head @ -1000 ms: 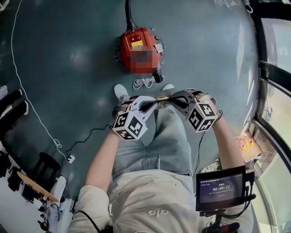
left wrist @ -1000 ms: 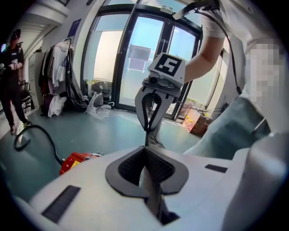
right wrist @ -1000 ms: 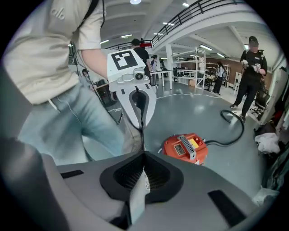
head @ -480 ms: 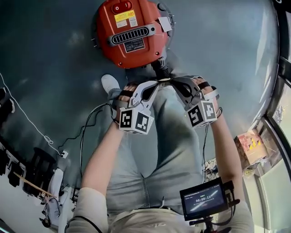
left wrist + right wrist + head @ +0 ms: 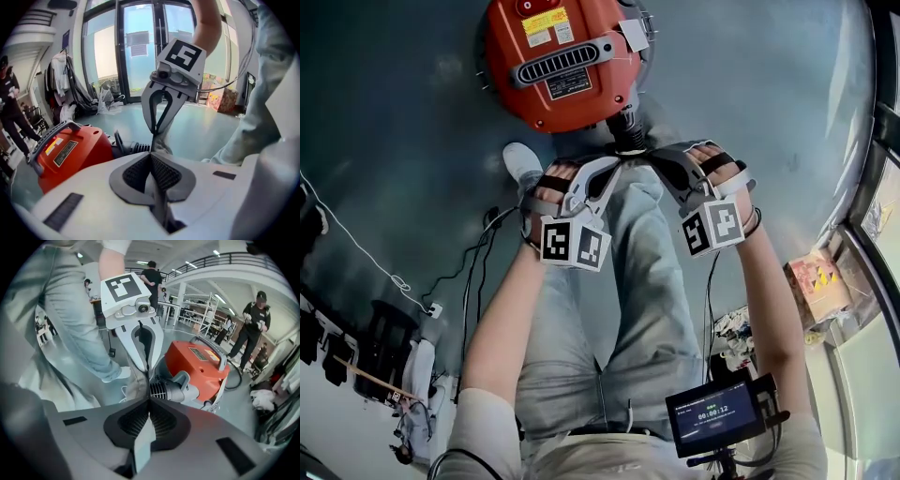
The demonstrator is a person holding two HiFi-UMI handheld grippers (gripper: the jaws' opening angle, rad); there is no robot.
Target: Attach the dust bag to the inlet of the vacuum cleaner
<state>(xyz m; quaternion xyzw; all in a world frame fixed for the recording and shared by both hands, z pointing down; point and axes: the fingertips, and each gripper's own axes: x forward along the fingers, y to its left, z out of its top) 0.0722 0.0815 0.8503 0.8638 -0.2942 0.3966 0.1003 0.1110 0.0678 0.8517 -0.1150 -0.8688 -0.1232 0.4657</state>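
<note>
Floor (image 5: 412,112), bag (image 5: 137,380) in left tongs (image 5: 151,157), right tongs (image 5: 149,403)

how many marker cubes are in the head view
2: one cube on the left tongs, one on the right tongs, both tongs shut on the dust bag. None hidden.

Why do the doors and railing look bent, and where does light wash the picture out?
Left gripper view: wide-angle lens bows the glass doors, bright daylight through them. Right gripper view: balcony railing bowed too, dark corners. Head view: vacuum cleaner sharp, soft glare on the floor.
</note>
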